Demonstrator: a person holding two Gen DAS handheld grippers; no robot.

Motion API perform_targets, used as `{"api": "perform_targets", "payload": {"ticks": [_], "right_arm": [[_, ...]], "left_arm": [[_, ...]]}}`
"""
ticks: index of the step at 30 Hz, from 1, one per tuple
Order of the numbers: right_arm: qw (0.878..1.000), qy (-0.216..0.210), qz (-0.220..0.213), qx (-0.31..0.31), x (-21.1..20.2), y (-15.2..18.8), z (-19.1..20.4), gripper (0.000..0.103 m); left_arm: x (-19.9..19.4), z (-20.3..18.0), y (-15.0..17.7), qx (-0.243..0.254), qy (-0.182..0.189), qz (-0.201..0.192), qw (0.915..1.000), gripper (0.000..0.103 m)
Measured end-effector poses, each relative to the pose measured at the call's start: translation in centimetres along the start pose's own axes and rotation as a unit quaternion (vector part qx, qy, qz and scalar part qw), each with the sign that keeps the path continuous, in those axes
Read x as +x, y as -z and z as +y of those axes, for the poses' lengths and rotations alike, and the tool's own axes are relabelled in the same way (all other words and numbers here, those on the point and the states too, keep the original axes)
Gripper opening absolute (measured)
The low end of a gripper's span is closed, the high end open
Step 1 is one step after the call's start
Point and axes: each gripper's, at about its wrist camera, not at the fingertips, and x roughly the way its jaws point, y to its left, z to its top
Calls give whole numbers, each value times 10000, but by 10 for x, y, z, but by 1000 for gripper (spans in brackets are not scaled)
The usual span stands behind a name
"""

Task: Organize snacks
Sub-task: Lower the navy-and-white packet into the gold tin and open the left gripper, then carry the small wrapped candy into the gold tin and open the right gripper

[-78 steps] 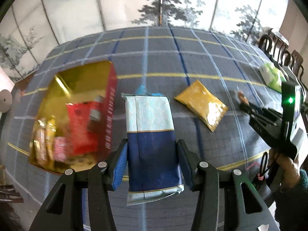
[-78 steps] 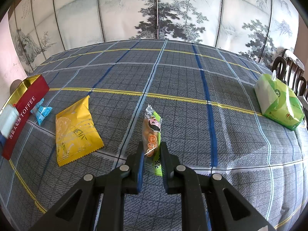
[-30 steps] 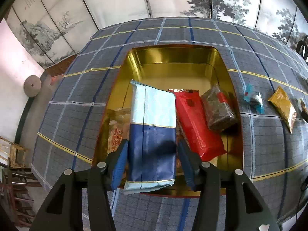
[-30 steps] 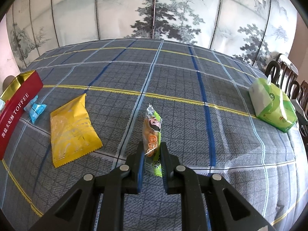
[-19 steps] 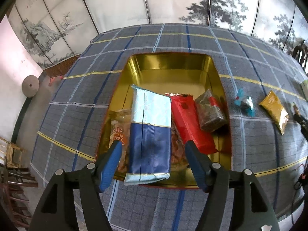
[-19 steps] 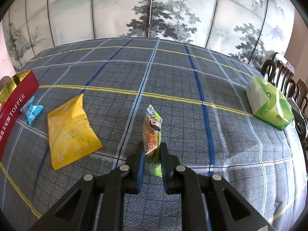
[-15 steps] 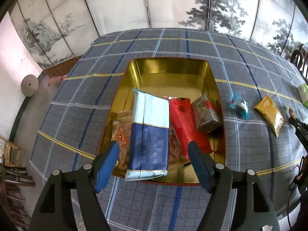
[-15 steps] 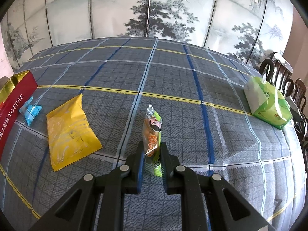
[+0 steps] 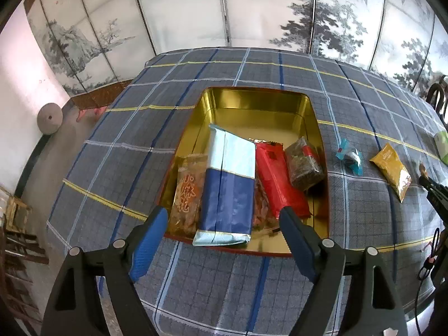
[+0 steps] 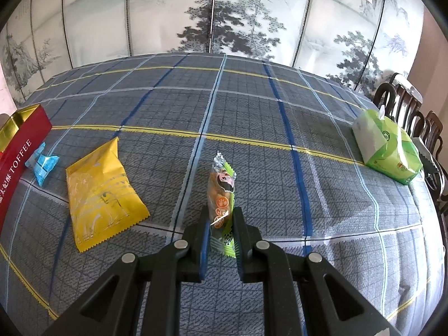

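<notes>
A gold tin with red sides (image 9: 253,99) holds a blue and pale packet (image 9: 228,190) lying on top, an orange packet (image 9: 187,196), a red packet (image 9: 275,179) and a dark packet (image 9: 303,165). My left gripper (image 9: 224,235) is open and empty, above the tin's near edge. My right gripper (image 10: 219,224) is shut on a small green and orange snack (image 10: 221,196), held upright above the cloth. A yellow packet (image 10: 100,193) and a blue candy (image 10: 42,165) lie on the cloth; both also show in the left wrist view, packet (image 9: 392,168), candy (image 9: 350,156).
A green tissue pack (image 10: 387,145) lies at the table's right side, with dark chairs (image 10: 414,117) behind it. The tin's red side (image 10: 16,154) is at the left in the right wrist view. A painted screen stands behind the plaid-clothed table (image 10: 252,112).
My left gripper carried the blue packet over the tin, opened and let it go onto the other snacks, then drew back. My right gripper kept hold of its snack.
</notes>
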Motion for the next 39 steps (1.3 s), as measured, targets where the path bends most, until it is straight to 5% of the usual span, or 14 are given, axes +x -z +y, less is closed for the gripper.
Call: {"api": "perform_targets", "payload": {"ticks": [20,39], "right_arm": [[9998,-37,-93,160,-18,-12,5,15],[9855,-1582,-361,-487,-83,-36,126,15]], "left_arm": [[-13,10,13,-235,25,-113,9997,85],[-17,51,21,-875,-80,-109,9961,87]]}}
